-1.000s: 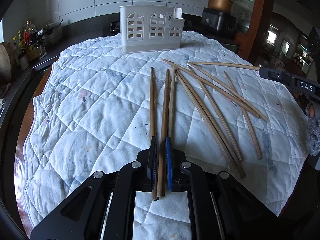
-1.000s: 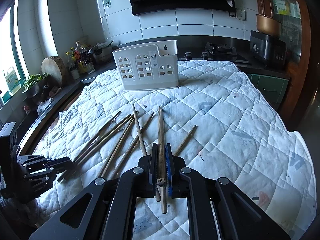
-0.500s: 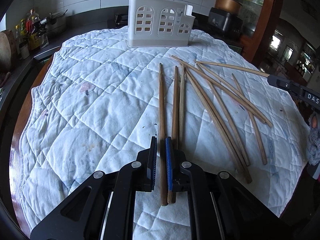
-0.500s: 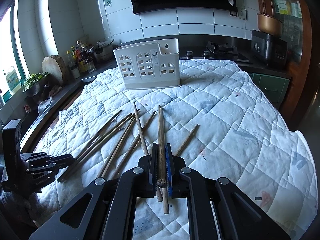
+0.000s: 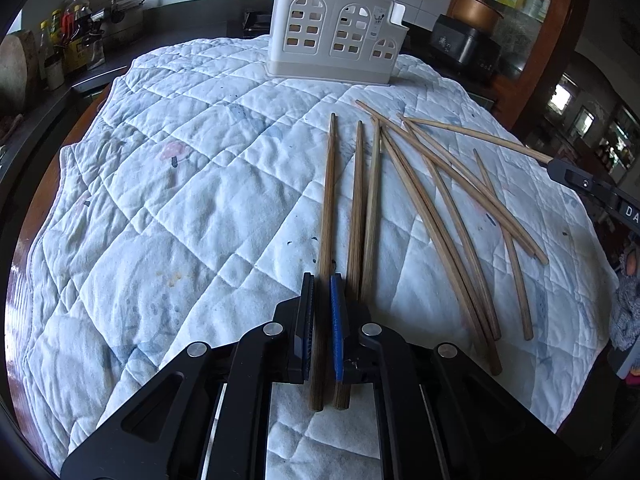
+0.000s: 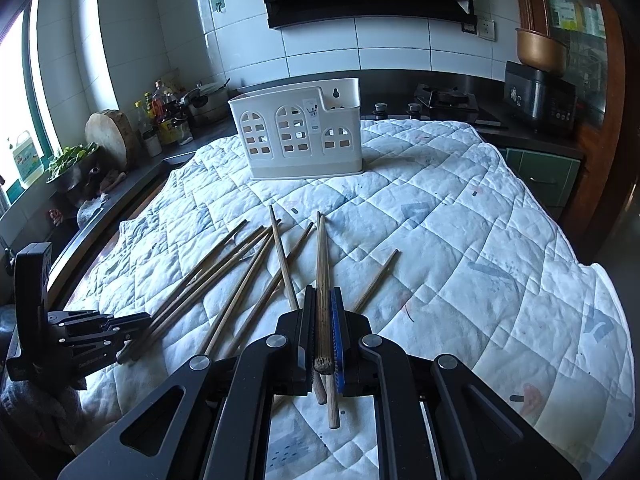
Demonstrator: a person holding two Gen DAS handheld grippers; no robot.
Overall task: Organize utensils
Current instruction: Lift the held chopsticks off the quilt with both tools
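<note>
Several wooden chopsticks lie spread on a white quilted cloth. My left gripper is shut on one chopstick, the leftmost of the group, near its thick end; another chopstick lies just right of its fingers. My right gripper is shut on a chopstick and holds it above the cloth, pointing toward the white utensil holder. The holder also shows in the left wrist view, upright at the far end of the cloth. The left gripper shows in the right wrist view at the lower left.
The quilted cloth covers a round table. A dark counter behind holds bottles, a wooden block, a stove and a black appliance. The right gripper's tip shows at the right edge of the left wrist view.
My left gripper has shifted left from the middle chopstick to the leftmost one and closed on it. The right gripper has kept its chopstick and risen slightly.
</note>
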